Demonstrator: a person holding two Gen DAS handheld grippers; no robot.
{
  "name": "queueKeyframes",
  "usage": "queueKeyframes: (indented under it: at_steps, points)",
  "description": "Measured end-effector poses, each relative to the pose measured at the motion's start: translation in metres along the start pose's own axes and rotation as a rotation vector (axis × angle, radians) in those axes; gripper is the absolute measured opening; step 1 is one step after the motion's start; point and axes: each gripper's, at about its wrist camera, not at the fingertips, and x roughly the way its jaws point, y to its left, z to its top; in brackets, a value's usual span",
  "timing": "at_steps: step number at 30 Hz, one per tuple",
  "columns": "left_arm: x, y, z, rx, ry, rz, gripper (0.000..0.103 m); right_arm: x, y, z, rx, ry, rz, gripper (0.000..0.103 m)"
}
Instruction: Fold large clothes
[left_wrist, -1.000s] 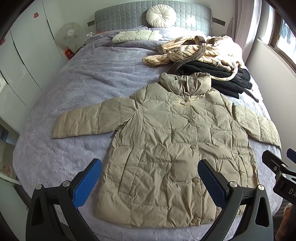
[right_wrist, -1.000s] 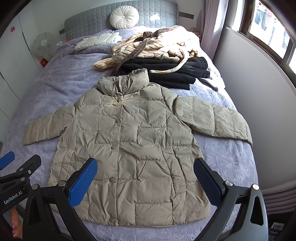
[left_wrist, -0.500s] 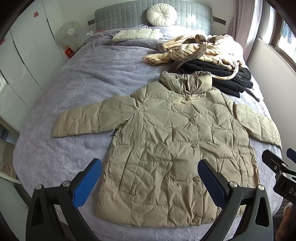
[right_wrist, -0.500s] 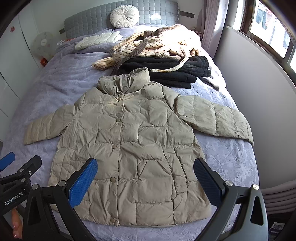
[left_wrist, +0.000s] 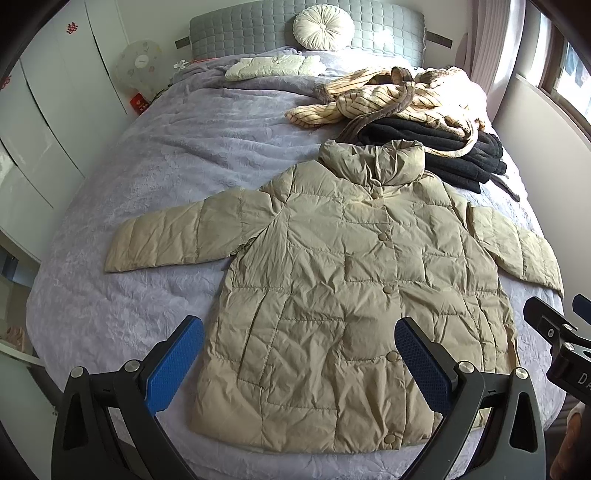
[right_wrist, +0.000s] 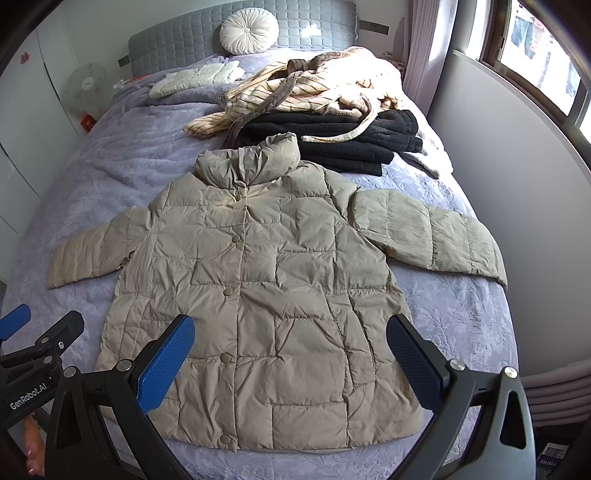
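One puffer jacket (left_wrist: 343, 295), one round cushion (left_wrist: 324, 27), two claws, one fan (left_wrist: 139, 62).

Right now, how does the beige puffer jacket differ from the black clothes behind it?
The jacket lies spread flat, sleeves out and buttoned; the black clothes are folded into a stack. The jacket is pale, quilted and smooth; the black clothes look dark and fleecy. Nothing lies on the jacket; a striped robe rests on the black clothes. Both lie on the bed.
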Motion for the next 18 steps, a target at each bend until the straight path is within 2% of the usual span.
queueKeyframes:
  at_steps: [18]
  points:
    - [-0.0005,-0.001,0.0022,0.0,0.003,0.001,0.103,0.0016,-0.0001,0.0008,0.001,0.003,0.0,0.103]
